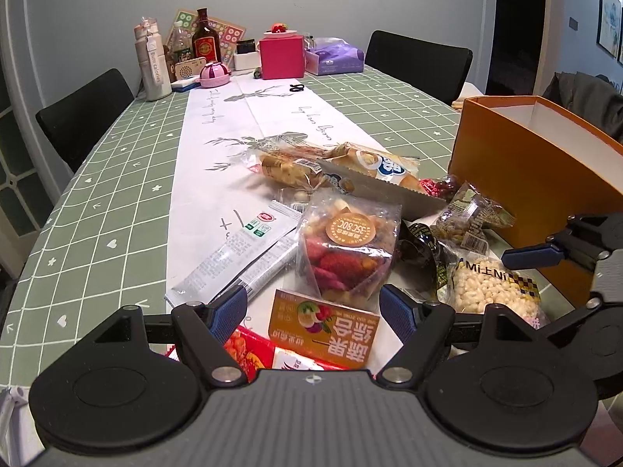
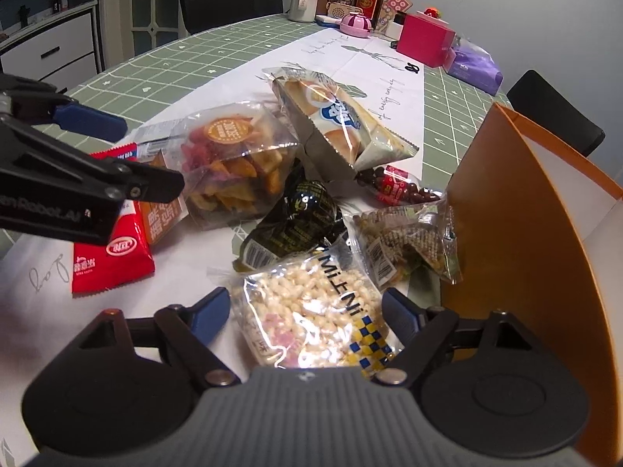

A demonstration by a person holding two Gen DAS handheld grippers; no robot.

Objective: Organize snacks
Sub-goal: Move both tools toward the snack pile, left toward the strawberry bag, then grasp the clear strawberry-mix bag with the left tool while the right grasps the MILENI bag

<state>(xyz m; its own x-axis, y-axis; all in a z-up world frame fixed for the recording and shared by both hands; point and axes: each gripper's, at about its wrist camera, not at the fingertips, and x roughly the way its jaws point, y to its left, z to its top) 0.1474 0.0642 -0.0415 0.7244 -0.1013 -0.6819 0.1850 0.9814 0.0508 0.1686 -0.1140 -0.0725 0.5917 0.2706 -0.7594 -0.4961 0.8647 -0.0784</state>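
Left black-and-grey plastic tongs [image 1: 313, 307], lower frame: ribbed grey housing w/ small cross mark at centre, two round black side discs, black linkage arms w/ silver rivets, blue ribbed pads [image 1: 229, 307]. Right tongs [image 2: 305, 311], lower frame: same build, plus orange dot on left arm. Faint white lettering on left tongs' black body, left edge of right-wrist view.

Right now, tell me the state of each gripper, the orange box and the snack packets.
Left gripper: open, over orange fruit-crisp packet.
Right gripper: open, straddling clear puffed-rice bag.
Orange cardboard box: lidless, upright.
Clear dried-fruit bag: sealed.
Bread packet: sealed.
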